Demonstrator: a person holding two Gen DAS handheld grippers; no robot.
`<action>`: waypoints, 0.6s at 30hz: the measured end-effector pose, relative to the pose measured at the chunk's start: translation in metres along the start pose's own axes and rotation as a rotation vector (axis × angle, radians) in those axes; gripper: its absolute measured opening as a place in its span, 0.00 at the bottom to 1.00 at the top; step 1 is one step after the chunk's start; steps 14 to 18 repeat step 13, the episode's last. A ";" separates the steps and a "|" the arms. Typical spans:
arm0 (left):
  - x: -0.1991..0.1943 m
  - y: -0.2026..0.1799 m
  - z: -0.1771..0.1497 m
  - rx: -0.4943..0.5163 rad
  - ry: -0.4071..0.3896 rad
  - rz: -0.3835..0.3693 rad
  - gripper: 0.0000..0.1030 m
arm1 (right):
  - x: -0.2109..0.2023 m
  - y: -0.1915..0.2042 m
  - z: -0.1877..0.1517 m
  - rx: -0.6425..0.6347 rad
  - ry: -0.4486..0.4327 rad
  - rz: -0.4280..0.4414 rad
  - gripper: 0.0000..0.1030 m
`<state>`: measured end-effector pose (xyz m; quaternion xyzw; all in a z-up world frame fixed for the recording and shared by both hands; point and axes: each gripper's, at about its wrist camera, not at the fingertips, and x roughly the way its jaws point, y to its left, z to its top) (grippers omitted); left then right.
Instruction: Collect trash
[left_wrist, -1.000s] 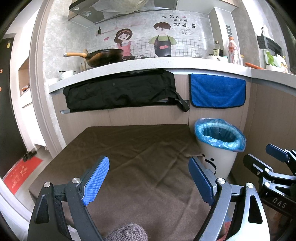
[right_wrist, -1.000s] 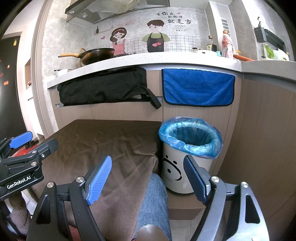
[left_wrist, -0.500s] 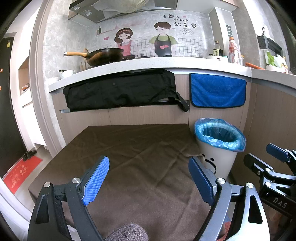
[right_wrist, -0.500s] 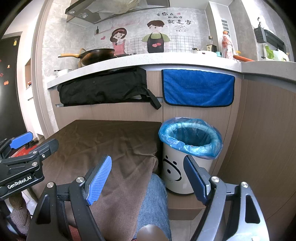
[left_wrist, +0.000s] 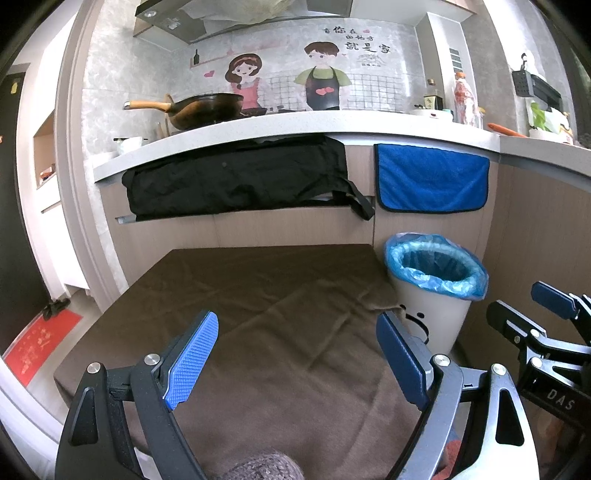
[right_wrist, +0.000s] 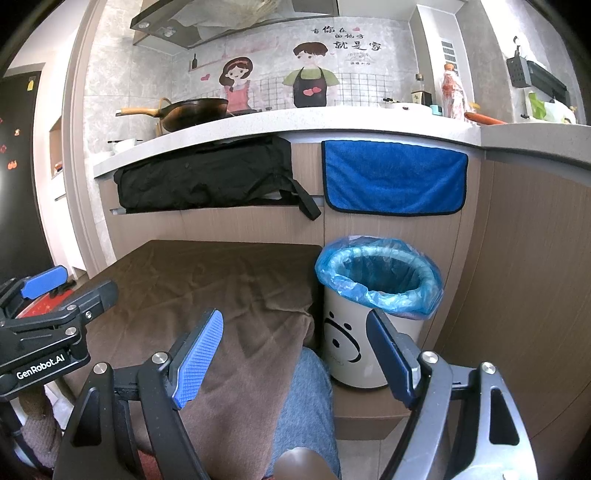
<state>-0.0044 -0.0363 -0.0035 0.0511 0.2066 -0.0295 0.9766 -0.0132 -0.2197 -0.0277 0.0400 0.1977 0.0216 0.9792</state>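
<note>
**No motion, both claws wide and empty**

Nothing moved since the earlier frames: same framing in both wrist views, same jaw gap.

Left gripper (left_wrist: 297, 354) spread wide, nothing between the blue pads, hovering above brown cloth-covered table (left_wrist: 258, 295). Right gripper (right_wrist: 293, 354) likewise wide apart and empty, over the table's right front corner, blue-jeaned knee (right_wrist: 306, 398) below it.

White trash bin (right_wrist: 351, 343) with blue liner and a printed smiley face, standing on the floor, touching or just beside the table's right edge, tucked into the corner of the wood cabinet fronts. Bin mouth open and unobstructed. No loose trash seen on the cloth; whole tabletop bare, wrinkled.

Far table edge pushed against the cabinet under the white countertop (left_wrist: 295, 123). Black apron (left_wrist: 236, 177) and blue towel (left_wrist: 430, 179) hanging over the cabinet front above. Wok (left_wrist: 207, 107) on the counter. Floor open left of the table, red mat (left_wrist: 37, 341) there.

Readable: "GenRobot.AI" on left gripper body in right wrist view; "DAS" on right gripper body in left wrist view. Chinese characters on cartoon-couple wall sticker (right_wrist: 280, 77), not transcribed.
</note>
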 end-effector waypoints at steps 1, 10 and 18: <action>0.000 0.001 0.000 0.000 0.003 -0.004 0.85 | 0.000 -0.002 0.001 0.000 0.000 0.002 0.75; 0.004 0.005 -0.001 0.002 0.011 -0.018 0.85 | 0.001 -0.007 0.004 0.003 0.001 0.003 0.75; 0.005 0.006 0.000 0.000 0.010 -0.019 0.85 | 0.002 -0.008 0.003 0.005 0.005 0.004 0.75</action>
